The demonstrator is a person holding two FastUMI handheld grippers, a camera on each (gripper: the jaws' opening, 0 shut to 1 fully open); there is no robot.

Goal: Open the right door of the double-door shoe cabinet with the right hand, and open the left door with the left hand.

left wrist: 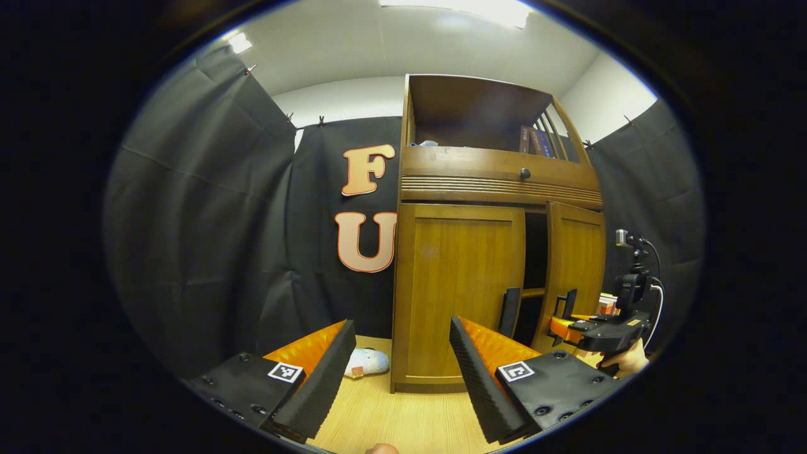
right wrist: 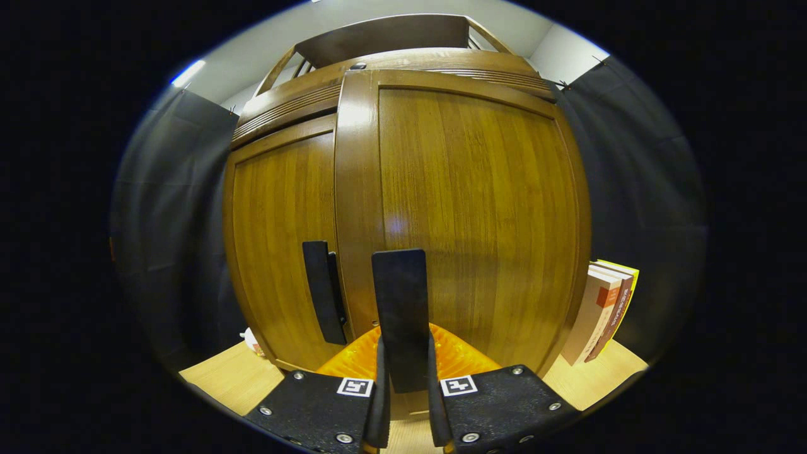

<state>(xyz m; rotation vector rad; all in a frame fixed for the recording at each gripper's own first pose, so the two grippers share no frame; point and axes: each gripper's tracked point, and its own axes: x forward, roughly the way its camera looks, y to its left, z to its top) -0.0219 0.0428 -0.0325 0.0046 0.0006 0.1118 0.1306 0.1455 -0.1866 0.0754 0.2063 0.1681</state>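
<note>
Honey-brown wood looms directly ahead of the right gripper [right wrist: 403,413], whose fingers pinch the black handle [right wrist: 399,315] of the right door [right wrist: 473,221], already swung partly ajar. The opening pull seems under way. The left gripper [left wrist: 397,372] hangs spread and empty, short of the closed left door [left wrist: 460,290]; next it must reach that door's handle [left wrist: 509,312]. The cabinet's interior stays dark.

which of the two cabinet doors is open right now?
The right door, swung ajar with a dark gap beside it. The right gripper is clamped on its black handle. The left door sits flush, its handle untouched.
</note>
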